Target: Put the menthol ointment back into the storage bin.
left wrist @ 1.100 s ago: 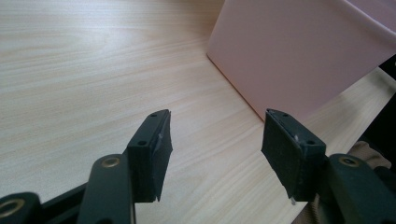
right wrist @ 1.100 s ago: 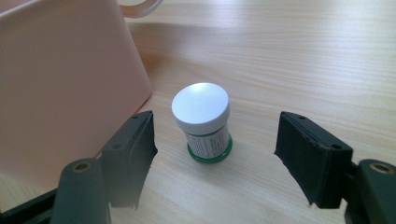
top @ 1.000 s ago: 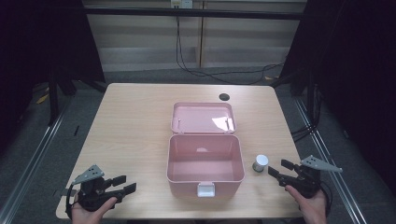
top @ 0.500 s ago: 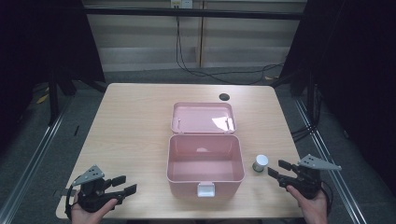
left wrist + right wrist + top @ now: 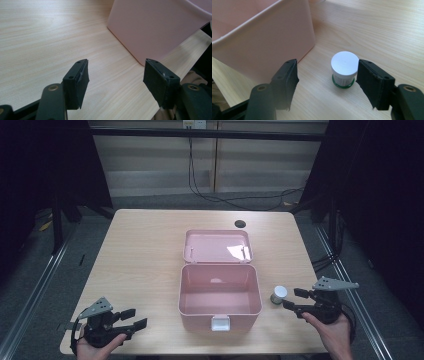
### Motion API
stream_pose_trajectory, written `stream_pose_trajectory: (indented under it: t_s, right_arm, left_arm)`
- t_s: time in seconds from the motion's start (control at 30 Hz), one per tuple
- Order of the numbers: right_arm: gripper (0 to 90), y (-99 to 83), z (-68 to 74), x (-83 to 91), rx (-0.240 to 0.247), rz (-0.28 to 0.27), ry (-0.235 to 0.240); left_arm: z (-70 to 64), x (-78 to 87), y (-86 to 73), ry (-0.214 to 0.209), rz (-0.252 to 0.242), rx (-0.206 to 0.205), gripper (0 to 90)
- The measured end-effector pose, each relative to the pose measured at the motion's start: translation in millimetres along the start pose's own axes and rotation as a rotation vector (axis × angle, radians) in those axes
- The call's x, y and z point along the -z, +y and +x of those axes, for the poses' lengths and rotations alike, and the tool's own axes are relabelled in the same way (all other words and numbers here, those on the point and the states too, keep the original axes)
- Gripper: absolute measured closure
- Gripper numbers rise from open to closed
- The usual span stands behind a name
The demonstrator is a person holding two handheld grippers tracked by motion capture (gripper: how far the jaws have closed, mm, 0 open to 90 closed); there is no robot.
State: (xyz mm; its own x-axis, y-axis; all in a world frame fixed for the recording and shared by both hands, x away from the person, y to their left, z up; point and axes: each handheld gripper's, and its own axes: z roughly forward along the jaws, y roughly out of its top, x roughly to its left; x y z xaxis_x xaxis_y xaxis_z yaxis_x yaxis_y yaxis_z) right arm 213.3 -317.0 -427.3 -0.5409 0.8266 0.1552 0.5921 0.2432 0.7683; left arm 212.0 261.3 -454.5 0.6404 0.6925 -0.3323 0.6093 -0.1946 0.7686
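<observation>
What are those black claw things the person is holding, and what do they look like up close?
The left gripper and right gripper are black handheld tools, each topped by a grey three-cornered plate. Each has two flat rectangular black pads on screwed metal arms. A thin cable trails from each.

Spread tongs (image 5: 116,82) facing pink box (image 5: 155,27)

High view overlooks table (image 5: 145,250); both gripper views close, sharing pink box (image 5: 155,27).

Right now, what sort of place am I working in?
Probably a lab or recording rig, not a home: a bare wooden table ringed by dark curtains, cables trailing on the floor, metal rails alongside.
</observation>
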Motion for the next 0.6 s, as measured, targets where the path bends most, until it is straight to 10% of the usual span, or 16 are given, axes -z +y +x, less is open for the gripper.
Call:
stream_pose_trajectory:
  t_s: [0.6]
  right_arm:
    - [38.7, 38.0, 4.2, -16.1, 0.101, 0.226, 0.057]
  left_arm:
    - [0.6, -3.6, -0.4, 0.013, 0.014, 0.001, 36.5]
